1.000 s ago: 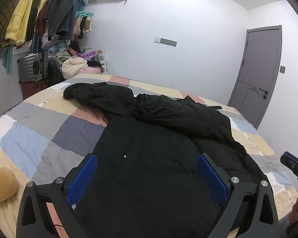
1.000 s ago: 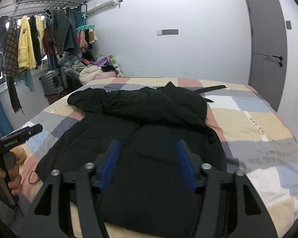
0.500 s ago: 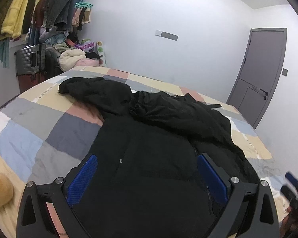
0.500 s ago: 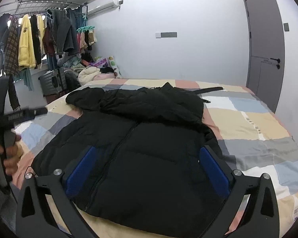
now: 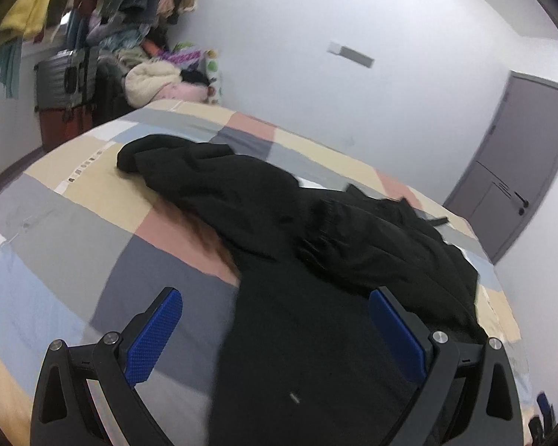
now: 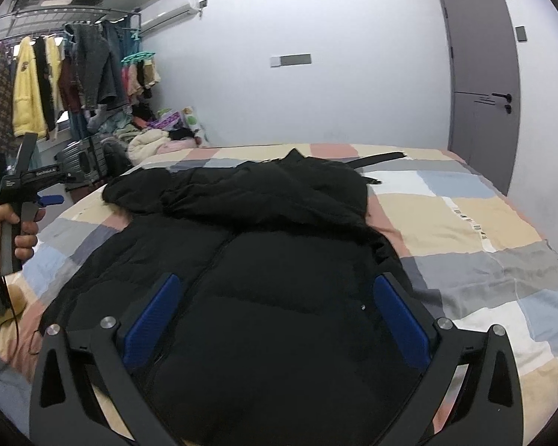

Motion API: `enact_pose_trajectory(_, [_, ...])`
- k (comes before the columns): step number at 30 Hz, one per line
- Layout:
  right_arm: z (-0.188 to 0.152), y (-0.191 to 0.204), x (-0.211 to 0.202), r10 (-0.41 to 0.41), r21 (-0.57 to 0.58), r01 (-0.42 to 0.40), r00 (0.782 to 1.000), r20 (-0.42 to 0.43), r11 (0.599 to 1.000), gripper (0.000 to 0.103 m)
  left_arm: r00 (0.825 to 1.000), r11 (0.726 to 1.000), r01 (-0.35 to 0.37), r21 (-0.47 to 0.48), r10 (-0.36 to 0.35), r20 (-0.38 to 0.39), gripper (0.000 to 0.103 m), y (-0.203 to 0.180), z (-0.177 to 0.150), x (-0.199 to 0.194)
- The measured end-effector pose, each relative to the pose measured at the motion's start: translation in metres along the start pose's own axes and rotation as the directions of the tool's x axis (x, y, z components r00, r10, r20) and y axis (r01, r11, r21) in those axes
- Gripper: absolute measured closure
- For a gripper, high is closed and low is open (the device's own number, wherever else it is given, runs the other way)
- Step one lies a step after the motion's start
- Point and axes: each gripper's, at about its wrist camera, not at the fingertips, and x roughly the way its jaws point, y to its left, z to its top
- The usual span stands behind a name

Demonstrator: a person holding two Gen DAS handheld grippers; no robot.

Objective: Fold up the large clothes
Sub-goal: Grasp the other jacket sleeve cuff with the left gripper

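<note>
A large black padded jacket [image 5: 316, 297] lies spread on the bed, front up, with its zip [image 6: 208, 264] down the middle and a sleeve [image 5: 189, 171] stretched to the far left. It fills the middle of the right wrist view [image 6: 279, 278]. My left gripper [image 5: 275, 330] is open and empty, above the jacket's left edge. My right gripper [image 6: 275, 316] is open and empty, above the jacket's lower body. The left gripper also shows in the right wrist view [image 6: 50, 199], held in a hand at the left.
The bed has a patchwork cover [image 6: 483, 260] of grey, blue, beige and pink squares. A clothes rail [image 6: 55, 85] with hanging garments, a suitcase [image 5: 63, 78] and a heap of clothes [image 5: 156, 81] stand at the far left. A grey door [image 6: 483, 85] is at the right.
My right gripper has opened wide from nearly shut. My left gripper has swung left and tilted, so the jacket's left edge and sleeve are now ahead of it.
</note>
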Motion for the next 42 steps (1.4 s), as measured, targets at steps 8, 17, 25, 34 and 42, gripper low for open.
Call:
enact_pose_trajectory(8, [0.003, -0.016, 0.034, -0.076, 0.051, 0.078, 0.996, -0.045, 0.996, 0.0, 0.999, 0.975, 0.033, -0.218, -0.035, -0.007, 0.002, 0.099, 0.06, 0.086])
enact_pose_trajectory(17, [0.013, -0.03, 0.067, -0.155, 0.074, 0.161, 0.985, -0.081, 0.984, 0.0, 0.999, 0.937, 0.009, -0.348, -0.025, -0.043, 0.002, 0.164, 0.094, 0.198])
enact_pose_trajectory(25, [0.013, -0.046, 0.101, -0.175, 0.117, 0.192, 0.974, -0.144, 0.974, 0.0, 0.99, 0.834, 0.139, -0.534, -0.128, 0.057, 0.002, 0.212, 0.099, 0.266])
enact_pose_trajectory(34, [0.013, -0.041, 0.114, -0.167, 0.094, 0.183, 0.974, -0.15, 0.979, 0.0, 0.987, 0.835, 0.156, -0.528, -0.107, 0.121, 0.035, 0.218, 0.112, 0.282])
enact_pose_trajectory(42, [0.014, -0.038, 0.105, -0.159, 0.065, 0.169, 0.979, -0.13, 0.984, 0.0, 0.99, 0.908, 0.013, -0.418, 0.048, 0.134, 0.082, 0.177, 0.132, 0.232])
